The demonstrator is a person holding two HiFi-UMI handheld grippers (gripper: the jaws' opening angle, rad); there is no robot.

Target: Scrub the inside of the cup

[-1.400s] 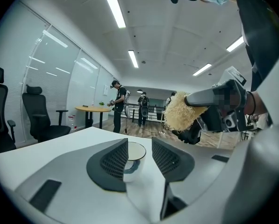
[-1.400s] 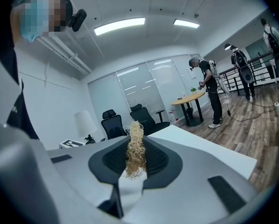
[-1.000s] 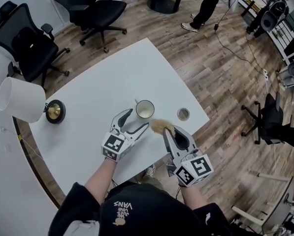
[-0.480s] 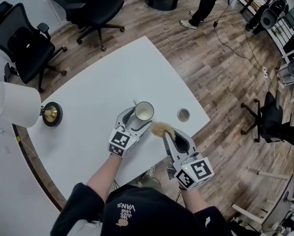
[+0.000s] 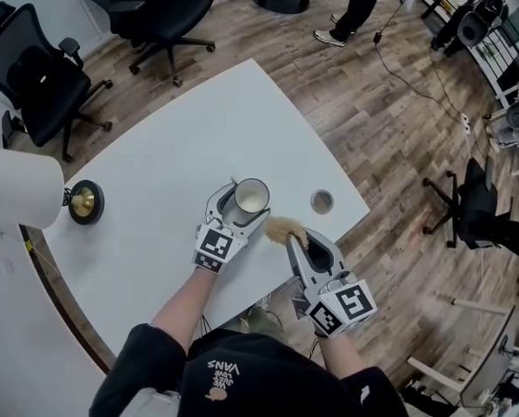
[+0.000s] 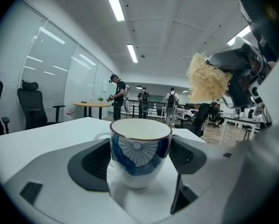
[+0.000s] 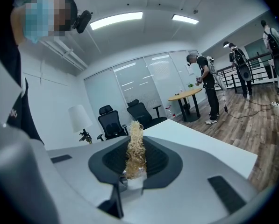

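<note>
head view: cup (image 5: 252, 195) between left claw (image 5: 247, 203)

Brightly, evenly lit from ceiling strips (image 6: 115, 3). Sharp in head view; bowed and black-cornered in both gripper views, blurred close to the lens.

In your head view the left gripper (image 5: 249, 203) hides the lower wall of the white-and-blue ceramic cup (image 5: 253, 194). The white lampshade (image 5: 20, 188) runs off the left edge. The small round metal thing (image 5: 322, 201) is too small to tell.
</note>
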